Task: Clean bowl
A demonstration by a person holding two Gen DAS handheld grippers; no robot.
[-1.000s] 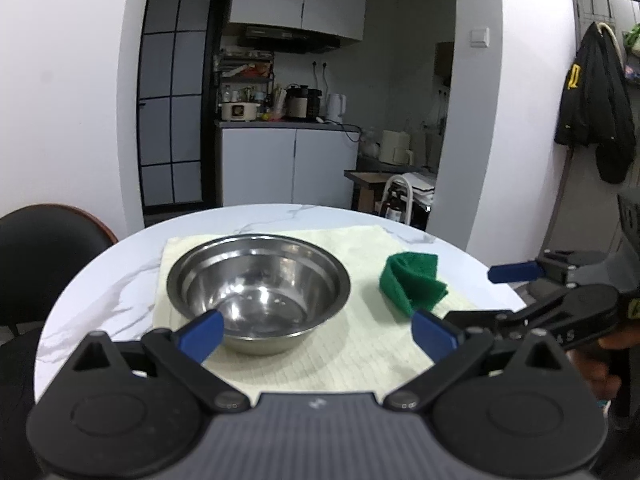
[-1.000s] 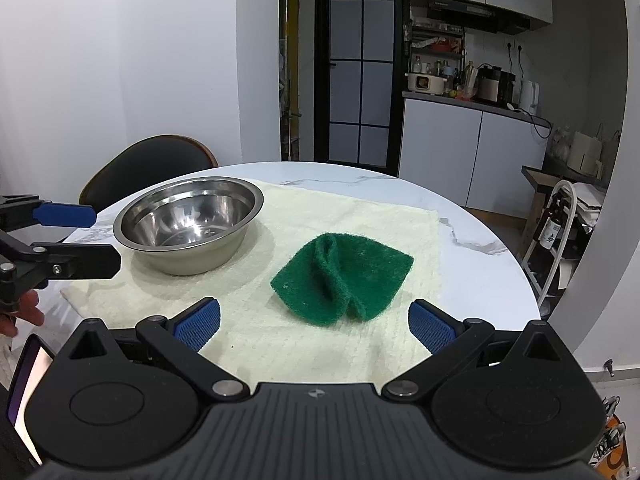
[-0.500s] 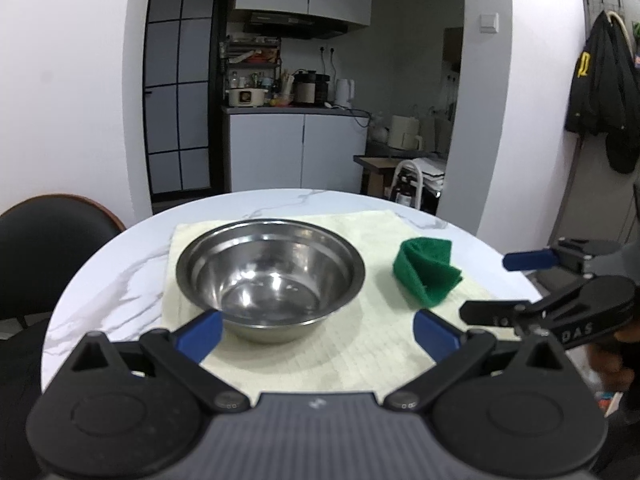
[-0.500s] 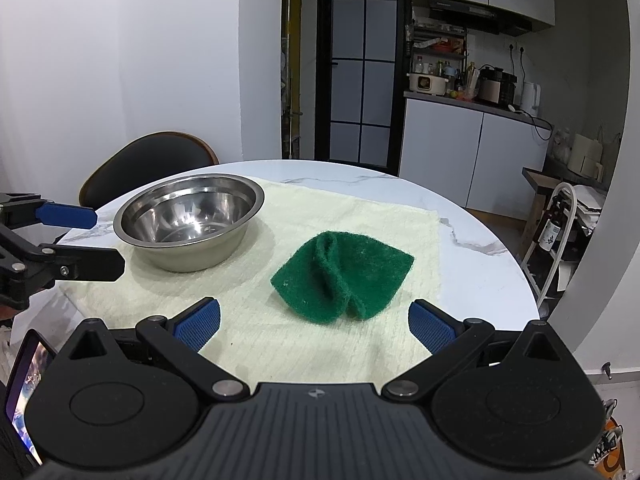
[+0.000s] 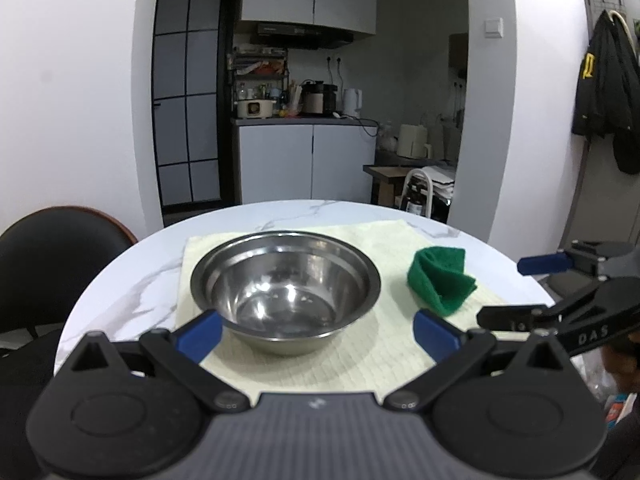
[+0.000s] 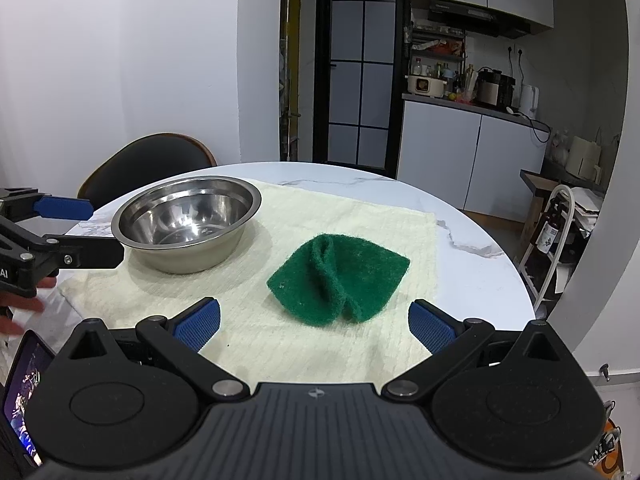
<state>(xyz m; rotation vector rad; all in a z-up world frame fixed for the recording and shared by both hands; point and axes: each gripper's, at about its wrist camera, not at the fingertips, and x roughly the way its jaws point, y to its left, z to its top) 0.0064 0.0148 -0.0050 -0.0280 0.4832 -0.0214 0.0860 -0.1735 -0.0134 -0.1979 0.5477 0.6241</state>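
From the left wrist view, the round stainless-steel bowl (image 5: pixel 285 288) sits upright on a pale cream woven cloth (image 5: pixel 360 356) spread over the round white marble-patterned surface (image 5: pixel 132 284). The left tool (image 5: pixel 316 330) hangs spread wide and empty just short of the bowl, its left blue pad (image 5: pixel 199 331) nearly level with the bowl's near wall. To the right of the bowl, well apart from it, lies a crumpled dark green scouring pad (image 5: pixel 440 280) on the same cloth. Further right of the bowl, past the surface's edge, the right tool (image 5: pixel 524 290) shows side-on, released; a blurred hand below it is cut off by the frame. A black chair back (image 5: pixel 52 256) stands left of the bowl beyond the surface's rim. From the right wrist view, the right tool (image 6: pixel 314 326) is spread and empty, with the green pad (image 6: pixel 340 276) lying ahead between its blue pads. The bowl (image 6: pixel 186 222) stands left of that pad with bare cloth (image 6: pixel 280 344) between them. Left of the bowl, the left tool (image 6: pixel 90 232) reaches in, open, close beside its wall; whether they touch I cannot tell. A phone screen (image 6: pixel 24 384) is partly cropped at the lower left corner.
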